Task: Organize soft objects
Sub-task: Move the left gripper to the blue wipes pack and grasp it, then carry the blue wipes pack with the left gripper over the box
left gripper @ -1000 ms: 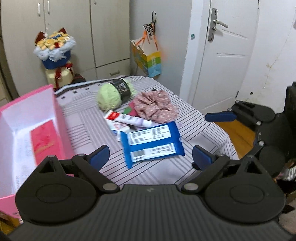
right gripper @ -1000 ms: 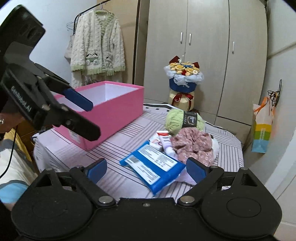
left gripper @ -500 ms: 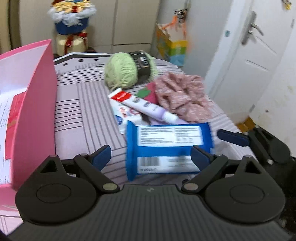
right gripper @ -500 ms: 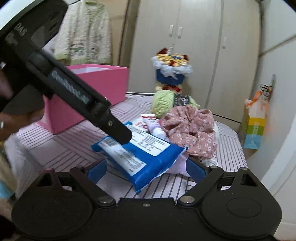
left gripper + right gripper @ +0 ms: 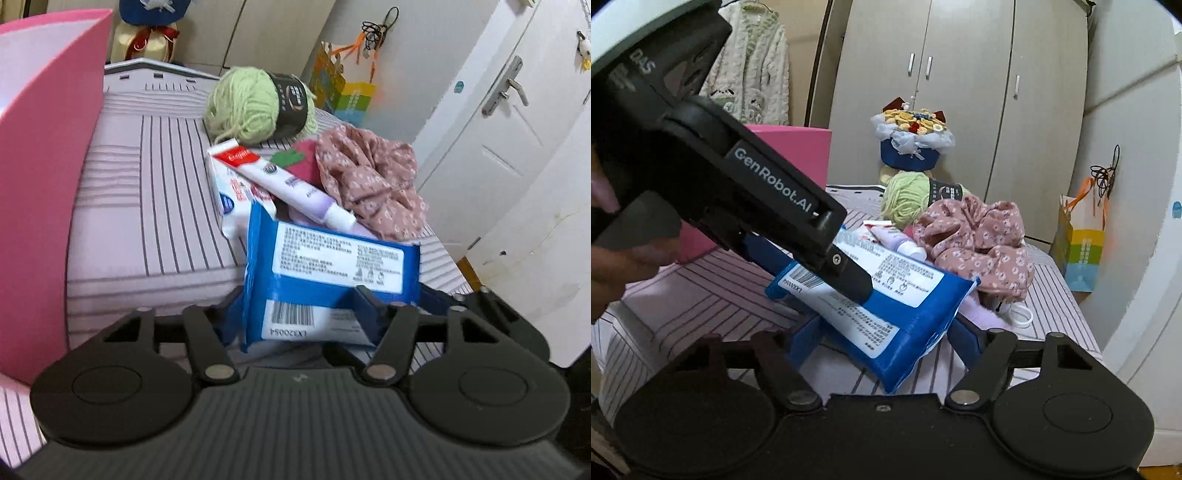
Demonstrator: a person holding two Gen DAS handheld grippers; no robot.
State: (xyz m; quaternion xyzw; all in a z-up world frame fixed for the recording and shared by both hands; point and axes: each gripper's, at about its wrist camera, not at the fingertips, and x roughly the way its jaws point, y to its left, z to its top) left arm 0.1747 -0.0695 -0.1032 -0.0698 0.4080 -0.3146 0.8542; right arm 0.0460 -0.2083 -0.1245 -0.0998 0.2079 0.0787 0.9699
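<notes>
Both grippers close in on a blue wipes pack (image 5: 325, 291) at the near edge of a striped tablecloth (image 5: 147, 229). The left gripper (image 5: 295, 314) has its jaws closing, its blue pads pressed on either side of the pack's barcode end, which bows upward between them. The right gripper (image 5: 886, 339) is also closing its jaws, its blue fingers (image 5: 809, 339) hard against the pack's lower edges from the opposite side.

A second ago both pairs of jaws stood wide above the table and the pack lay flat; the tools have since dropped onto it and its near end has lifted.

Just beyond the pack lie a toothpaste tube (image 5: 284, 181) across a white carton (image 5: 232, 192), a red and green felt piece (image 5: 299, 162), a pink floral scrunchie (image 5: 369, 181) and, farthest back, a ball of green yarn (image 5: 247, 103) with a black band. A pale lilac cloth (image 5: 982, 314) and a white ring (image 5: 1021, 315) sit under the scrunchie's edge.

A pink box (image 5: 40, 177) stands at the left of the table; only its outer wall and a strip of white inner wall show, so its contents cannot be told.

The pack's white label carries small print too fine to read and a code reading LX320054. The left tool's body (image 5: 746, 199) is marked GenRobot.AI. A person's hand (image 5: 617, 254) grips it at the left of the right wrist view.
</notes>
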